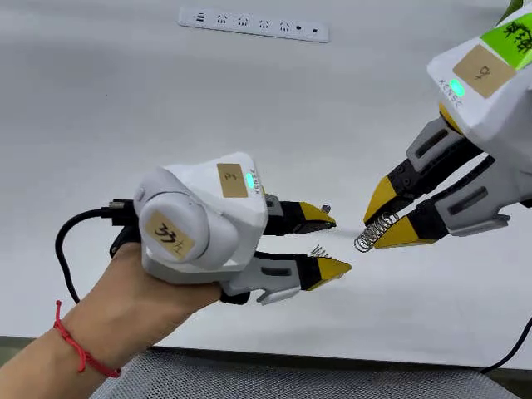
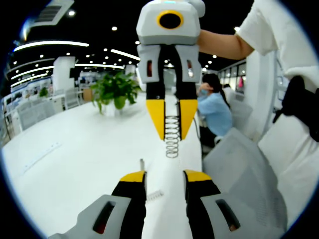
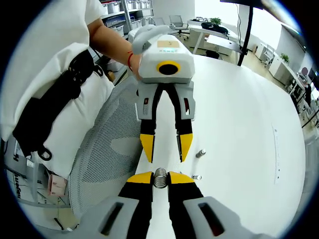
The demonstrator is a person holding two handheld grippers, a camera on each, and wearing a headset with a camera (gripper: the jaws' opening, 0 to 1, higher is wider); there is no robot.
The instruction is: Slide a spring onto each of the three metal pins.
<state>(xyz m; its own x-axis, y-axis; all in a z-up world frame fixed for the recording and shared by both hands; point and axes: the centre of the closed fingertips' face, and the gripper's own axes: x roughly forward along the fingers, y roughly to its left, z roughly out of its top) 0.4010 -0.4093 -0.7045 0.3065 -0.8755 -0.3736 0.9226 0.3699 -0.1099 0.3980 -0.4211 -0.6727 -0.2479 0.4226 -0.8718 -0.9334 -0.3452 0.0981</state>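
Springs: two, the held spring (image 1: 376,231) in the right tool (image 1: 373,232) and the loose spring (image 1: 320,250) lying on the counter (image 1: 125,108).
Metal pins: two can be counted, the near pin (image 3: 196,177) and the far pin (image 3: 200,153).
Tools: two, counting the left tool (image 1: 340,243).
Power strips: one power strip (image 1: 253,23).
Potted plants: one potted plant (image 2: 115,89).
Wrist cords: one red cord (image 1: 79,349).

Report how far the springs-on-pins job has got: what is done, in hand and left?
Done: nothing visible; two pins look bare in the right gripper view. In hand: the right gripper is shut on a spring, facing the open left gripper. Left: all three pins; a second spring lies loose on the table.
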